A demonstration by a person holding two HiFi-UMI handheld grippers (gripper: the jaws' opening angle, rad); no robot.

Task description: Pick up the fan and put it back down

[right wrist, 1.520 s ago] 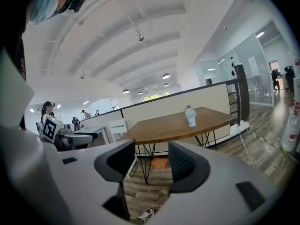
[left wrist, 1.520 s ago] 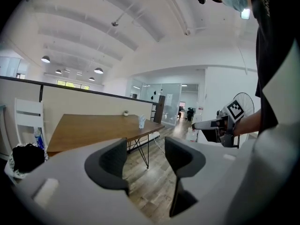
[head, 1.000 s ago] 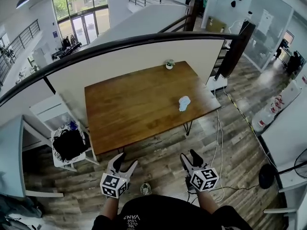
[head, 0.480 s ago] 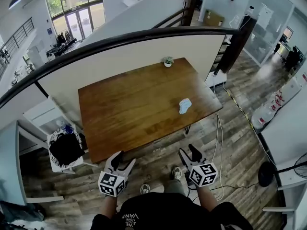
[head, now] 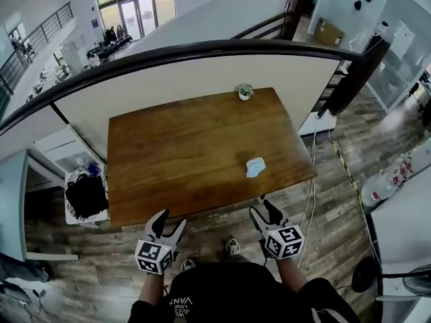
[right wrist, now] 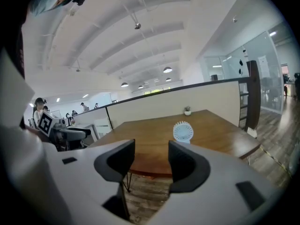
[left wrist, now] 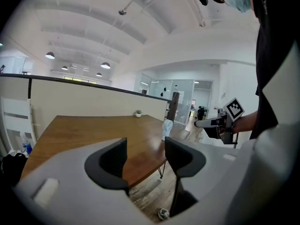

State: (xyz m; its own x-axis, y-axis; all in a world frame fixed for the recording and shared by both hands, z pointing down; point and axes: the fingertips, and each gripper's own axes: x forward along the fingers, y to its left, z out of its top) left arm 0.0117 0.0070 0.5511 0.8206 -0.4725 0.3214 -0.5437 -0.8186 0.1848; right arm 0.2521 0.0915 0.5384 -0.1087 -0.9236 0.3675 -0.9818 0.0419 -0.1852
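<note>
A small pale-blue fan (head: 256, 167) stands upright on the wooden table (head: 182, 153), near its front right corner. Both grippers hang short of the table's near edge, over the plank floor. My left gripper (head: 168, 222) is open with nothing between its jaws; in the left gripper view (left wrist: 145, 149) the fan (left wrist: 167, 127) shows far off to the right. My right gripper (head: 264, 212) is open and empty too. The right gripper view (right wrist: 151, 153) looks across the tabletop at the fan (right wrist: 183, 131), just right of the gap between the jaws.
A small potted plant (head: 244, 93) sits at the table's far edge, against a low white partition (head: 202, 73). Left of the table a white chair holds a black bag (head: 86, 195). Cables (head: 311, 200) trail on the floor to the right, near water bottles (head: 382, 188).
The person has walked up to the table. Both grippers have come forward from well back on the floor to just short of its near edge, their jaws unchanged.
</note>
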